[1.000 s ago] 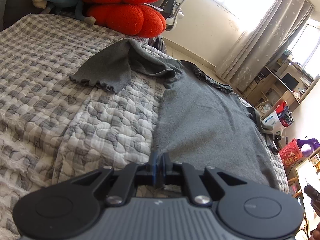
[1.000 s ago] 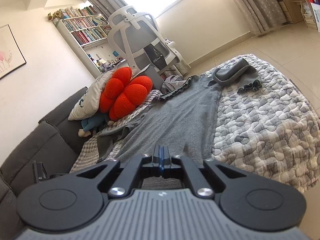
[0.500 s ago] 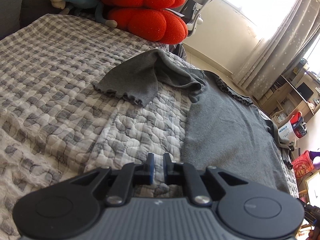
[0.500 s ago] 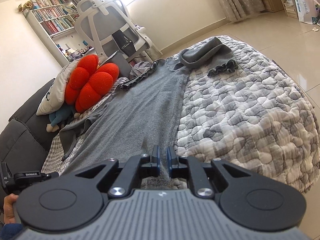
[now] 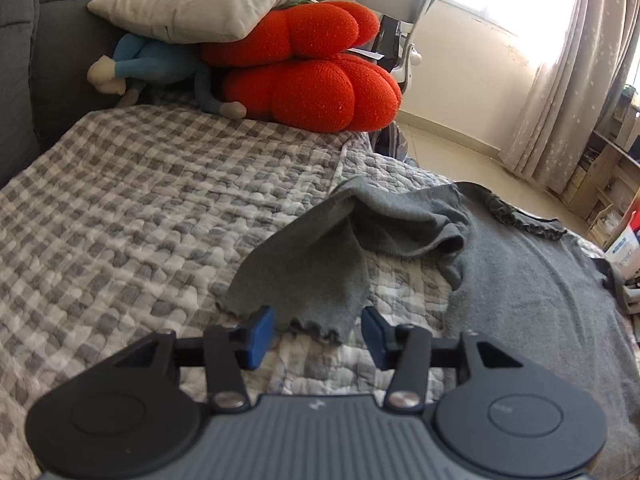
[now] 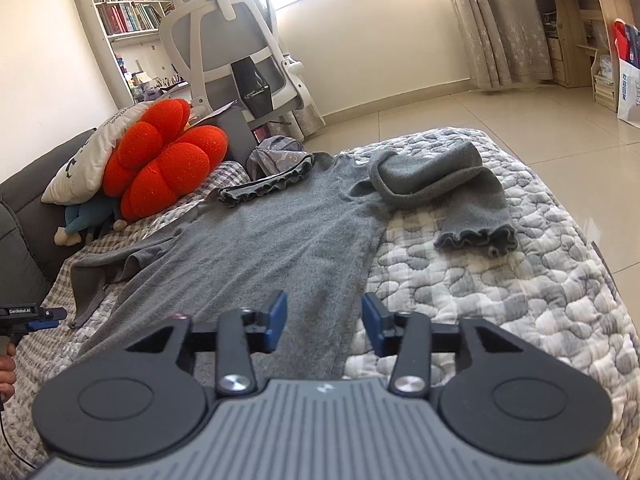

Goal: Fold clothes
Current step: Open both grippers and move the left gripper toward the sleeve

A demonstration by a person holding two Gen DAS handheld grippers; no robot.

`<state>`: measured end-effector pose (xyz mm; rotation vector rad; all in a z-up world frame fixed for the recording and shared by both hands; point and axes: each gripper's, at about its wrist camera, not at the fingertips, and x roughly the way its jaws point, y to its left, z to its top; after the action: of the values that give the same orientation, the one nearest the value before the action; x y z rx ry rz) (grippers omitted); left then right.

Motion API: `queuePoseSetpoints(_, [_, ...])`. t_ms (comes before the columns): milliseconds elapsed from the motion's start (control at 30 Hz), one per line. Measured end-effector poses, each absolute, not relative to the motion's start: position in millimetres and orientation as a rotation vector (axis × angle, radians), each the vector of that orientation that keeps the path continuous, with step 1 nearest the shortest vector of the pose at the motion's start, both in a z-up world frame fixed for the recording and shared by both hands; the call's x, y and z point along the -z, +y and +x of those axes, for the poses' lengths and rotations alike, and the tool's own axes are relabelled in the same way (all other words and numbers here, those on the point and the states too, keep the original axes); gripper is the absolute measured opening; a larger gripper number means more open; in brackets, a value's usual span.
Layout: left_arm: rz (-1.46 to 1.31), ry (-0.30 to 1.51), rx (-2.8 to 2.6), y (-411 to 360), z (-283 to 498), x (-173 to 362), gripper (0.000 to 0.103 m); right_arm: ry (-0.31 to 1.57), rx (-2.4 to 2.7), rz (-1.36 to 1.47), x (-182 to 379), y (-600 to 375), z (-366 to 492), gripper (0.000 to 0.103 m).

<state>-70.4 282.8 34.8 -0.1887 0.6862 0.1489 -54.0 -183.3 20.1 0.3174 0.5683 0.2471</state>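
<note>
A gray sweater (image 6: 280,240) lies flat on the bed, spread over a gray and white quilt (image 6: 500,300). Its frilly neck (image 6: 266,186) points to the red cushion (image 6: 168,160). One sleeve (image 6: 460,204) is bent over near the far edge of the bed, with its wavy cuff resting on the quilt. The other sleeve (image 5: 304,272) lies out on the other side, cuff down on the quilt.

The left gripper (image 5: 318,334) has just been opening its jaws. The blue pads stand apart, with the wavy cuff showing in the gap just past them, and they do not press on it. The right gripper (image 6: 324,322) has just been opening too. Its pads stand apart over the bottom edge of the sweater and squeeze nothing.

There is lots of bare quilt on both sides of the sweater. The bed ends at a shiny tile floor (image 6: 520,120). A white pillow (image 5: 200,4) sits on the red cushion, and a blue doll (image 5: 136,68) is squashed under them, by the gray sofa back (image 5: 48,40).

A white bag (image 6: 630,88) stands on the floor; its blue writing is too small to read. The left gripper's side says "GenRobot.AI" (image 6: 18,311). A white desk chair (image 6: 236,48) stands by a bookshelf (image 6: 124,12) full of books.
</note>
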Motion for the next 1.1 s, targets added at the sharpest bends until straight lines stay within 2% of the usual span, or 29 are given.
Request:
queuePoseSetpoints(133, [-0.094,0.678,-0.238,290,-40,-27,0.057,0.536,-0.232,0.300,-15,-187,-39,0.060])
queuePoseSetpoints(267, [-0.122,0.692,-0.231,299,-18,-16,0.055,0.573,-0.208,0.300,-3,-192,-24,0.060])
queuePoseSetpoints(333, [-0.079,0.695,-0.258,298,-12,-15,0.024,0.581,-0.203,0.295,4,-193,-21,0.061])
queuePoseSetpoints(367, [-0.059,0.695,-0.271,299,-9,-15,0.001,0.577,-0.207,0.291,8,-193,-21,0.062])
queuePoseSetpoints(433, [-0.040,0.674,-0.285,303,-8,-21,0.001,0.551,-0.239,0.257,10,-190,-25,0.075])
queuePoseSetpoints(500, [-0.017,0.654,-0.305,309,-8,-30,0.001,0.535,-0.246,0.204,11,-183,-29,0.077])
queuePoseSetpoints(800, [0.073,0.624,-0.460,351,23,-82,0.001,0.557,-0.213,0.185,8,-175,-22,0.080])
queuePoseSetpoints(1100, [0.210,0.691,-0.510,361,66,-81,0.001,0.559,-0.227,0.220,7,-181,-15,0.080])
